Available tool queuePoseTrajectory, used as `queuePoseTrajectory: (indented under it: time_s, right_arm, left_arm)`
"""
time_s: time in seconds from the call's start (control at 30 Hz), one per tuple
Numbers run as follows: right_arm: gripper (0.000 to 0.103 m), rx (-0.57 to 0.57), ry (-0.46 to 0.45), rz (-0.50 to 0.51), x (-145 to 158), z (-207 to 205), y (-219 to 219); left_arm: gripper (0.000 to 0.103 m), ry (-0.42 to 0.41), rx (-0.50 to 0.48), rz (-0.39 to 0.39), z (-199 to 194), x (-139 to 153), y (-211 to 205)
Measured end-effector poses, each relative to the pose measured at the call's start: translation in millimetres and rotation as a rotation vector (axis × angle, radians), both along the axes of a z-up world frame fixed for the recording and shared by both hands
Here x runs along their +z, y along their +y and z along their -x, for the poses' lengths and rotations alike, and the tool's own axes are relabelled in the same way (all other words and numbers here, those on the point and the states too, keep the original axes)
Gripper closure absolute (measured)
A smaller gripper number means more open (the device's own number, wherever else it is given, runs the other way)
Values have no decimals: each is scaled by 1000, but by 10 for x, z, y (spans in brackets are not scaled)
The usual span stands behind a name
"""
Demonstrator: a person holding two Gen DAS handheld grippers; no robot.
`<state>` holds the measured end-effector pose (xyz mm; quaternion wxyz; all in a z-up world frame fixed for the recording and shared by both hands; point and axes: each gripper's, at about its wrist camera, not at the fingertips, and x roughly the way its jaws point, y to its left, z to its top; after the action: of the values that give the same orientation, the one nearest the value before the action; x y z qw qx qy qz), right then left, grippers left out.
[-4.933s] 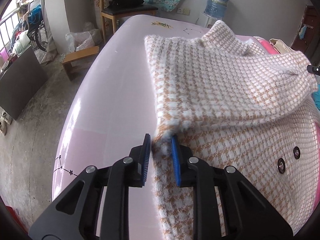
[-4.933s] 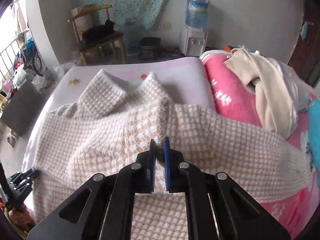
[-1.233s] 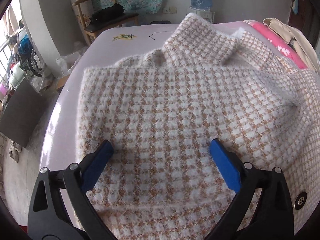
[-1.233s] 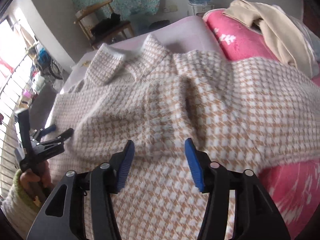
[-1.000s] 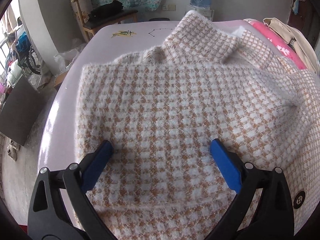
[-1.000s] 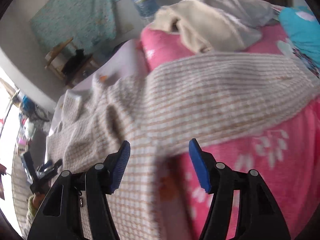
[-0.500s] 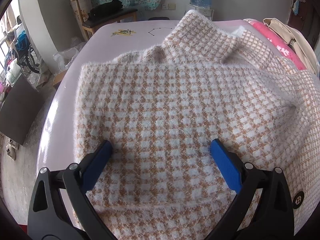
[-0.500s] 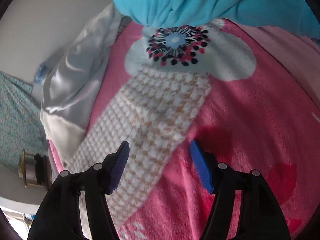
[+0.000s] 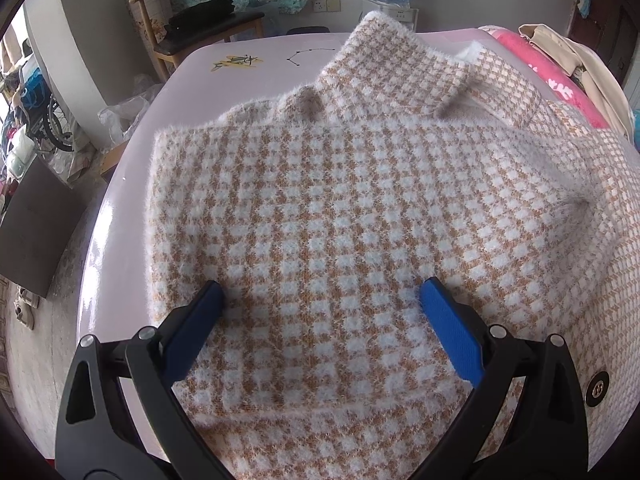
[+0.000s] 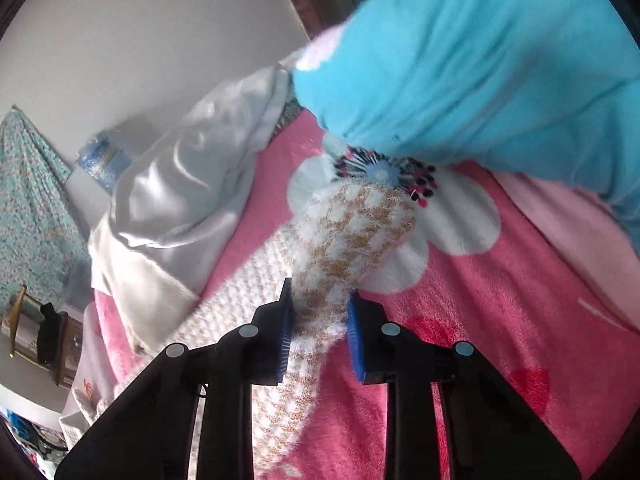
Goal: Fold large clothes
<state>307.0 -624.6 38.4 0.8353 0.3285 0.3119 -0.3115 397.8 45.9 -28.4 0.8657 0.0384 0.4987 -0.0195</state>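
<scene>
Item: coat (image 9: 360, 208), fuzzy houndstooth knit, tan and white, collared, dark button (image 9: 597, 389) at its front edge.

Location: body spread on the pale table (image 9: 120, 208), directly ahead of and beneath the left gripper (image 9: 322, 312). One sleeve (image 10: 352, 240) runs out over the pink blanket (image 10: 500, 300), its cuff just ahead of the right gripper (image 10: 318, 320).

Tool state: left gripper spread wide, pads resting on or just over the knit, pinching nothing. Right gripper closing on the sleeve a little behind the cuff; both pads (image 10: 285, 332) already meet the fabric, which bunches between them.

Handling, judged: soft, limp, thick and fairly weighty for a garment. Pile should give good friction, little slip. Not fragile, though fuzz may snag. It will sag and drag if lifted by one point. Best holds: cuff, hem corners, shoulder seam. A thick pinch is likely needed to keep both layers.

Not legible: right view blurred. A blue cloth (image 10: 480, 60) covers the area beyond the cuff. The sleeve's join to the body lies out of frame. The lower hem is cut off behind the left gripper. Contact of the left pads with the knit cannot be confirmed.
</scene>
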Motion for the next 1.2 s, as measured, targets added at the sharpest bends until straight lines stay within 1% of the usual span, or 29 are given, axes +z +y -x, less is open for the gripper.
queuePoseTrajectory:
  time_s: [0.07, 0.17, 0.3, 0.37, 0.43, 0.53, 0.6, 0.63, 0.67, 0.73, 0.77, 0.8, 0.83, 0.87, 0.9, 0.93, 1.0, 1.03, 1.07, 1.1, 1.13, 1.17, 1.2]
  right_arm:
    - [80, 37, -29, 78, 295, 9, 207]
    - [80, 117, -75, 194, 731, 11, 639]
    - [80, 258, -142, 337, 1295, -15, 1367]
    - [80, 345, -170, 401, 1551, -36, 1801]
    - [80, 444, -203, 454, 1774, -92, 2267]
    - [80, 595, -235, 519, 1918, -182, 2970]
    - [80, 697, -242, 538, 1863, -262, 3412]
    - [80, 757, -239, 547, 1787, -308, 3653]
    - [79, 812, -232, 552, 1678, -350, 3864]
    - [78, 925, -205, 540, 1394, -437, 4292]
    - [78, 982, -176, 533, 1188, -490, 4510]
    - [76, 1033, -146, 517, 976, -541, 4691]
    - [70, 1101, -105, 487, 735, -595, 4876]
    - [61, 1166, -62, 450, 502, -641, 5027]
    - [54, 1230, -10, 401, 259, -681, 5181]
    - [46, 1301, 62, 338, -4, -733, 5296]
    - [46, 1395, 186, 215, -374, -758, 5448]
    - [46, 1427, 233, 156, -496, -742, 5464]
    - [46, 1448, 255, 113, -552, -691, 5456]
    - [45, 1457, 249, 84, -550, -614, 5398]
    - [43, 1463, 226, 66, -502, -522, 5312]
    - [37, 1460, 197, 52, -450, -421, 5204]
    - [35, 1444, 159, 36, -371, -325, 5052]
  left_arm:
    - [7, 11, 0, 8, -14, -3, 4]
    - [7, 11, -1, 9, -22, -4, 7]
    - [7, 14, -2, 12, -24, -5, 8]
    - [7, 15, -5, 37, -25, 12, 25]
    - [8, 1, -19, 87, 6, 65, 70]
    - [8, -42, -28, 145, 137, 192, 157]
    - [8, -77, -39, 171, 261, 299, 216]
    - [9, -92, -46, 187, 333, 348, 255]
    - [13, -102, -51, 206, 406, 391, 299]
    - [21, -113, -57, 239, 540, 452, 393]
    - [26, -113, -59, 263, 595, 476, 443]
    - [28, -108, -59, 285, 641, 488, 489]
    - [29, -102, -57, 300, 682, 494, 548]
    - [34, -98, -57, 316, 724, 498, 617]
    - [36, -90, -58, 330, 753, 503, 651]
    - [37, -84, -60, 344, 791, 506, 680]
    - [37, -80, -67, 369, 827, 545, 758]
    - [37, -80, -67, 387, 830, 564, 774]
    - [37, -78, -69, 411, 818, 581, 782]
    - [37, -75, -72, 437, 804, 591, 787]
    - [37, -72, -79, 466, 773, 599, 776]
    - [37, -66, -87, 493, 726, 599, 750]
    - [37, -59, -93, 515, 669, 583, 708]
